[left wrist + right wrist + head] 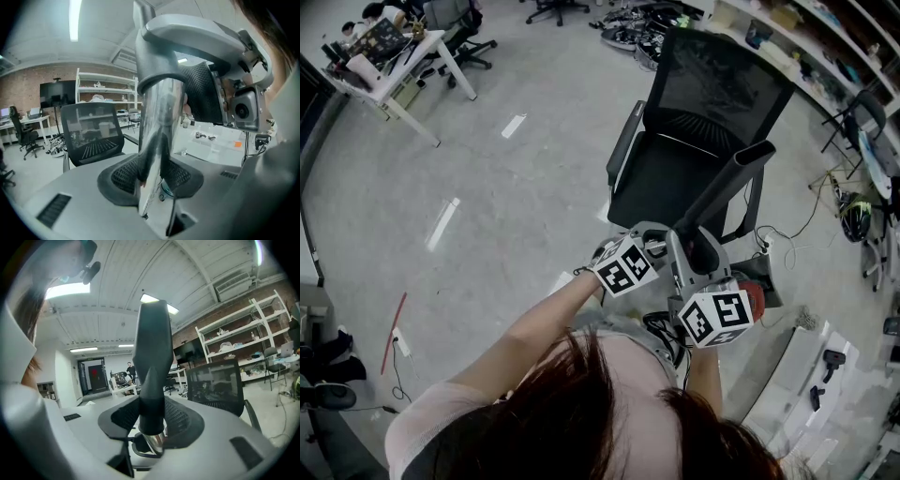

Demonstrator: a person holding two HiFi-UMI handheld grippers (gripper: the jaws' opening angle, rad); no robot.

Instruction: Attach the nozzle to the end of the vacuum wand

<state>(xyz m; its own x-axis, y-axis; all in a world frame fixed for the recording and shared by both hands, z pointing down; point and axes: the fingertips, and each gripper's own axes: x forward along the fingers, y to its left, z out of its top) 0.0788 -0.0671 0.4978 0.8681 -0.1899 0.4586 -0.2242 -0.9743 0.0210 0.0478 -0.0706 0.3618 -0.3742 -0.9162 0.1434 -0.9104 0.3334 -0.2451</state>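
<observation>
A long dark nozzle [727, 187] slants up and to the right in front of the person's chest. My right gripper [698, 261] is shut on its lower part. In the right gripper view the nozzle [152, 352] stands upright between the black pads [185, 420], and the chrome wand end [154, 442] shows just under its base, inside my right gripper [150, 420]. My left gripper [661, 251] sits close beside the right one. In the left gripper view it [152, 176] is shut on the shiny chrome wand [159, 126], with a grey vacuum part [197, 33] above.
A black mesh office chair [703, 103] stands right behind the nozzle. A white desk [394, 66] is at the far left, shelves [825, 47] run along the right, and cables [633, 28] lie on the floor at the back. A helmet [855, 217] sits at the right.
</observation>
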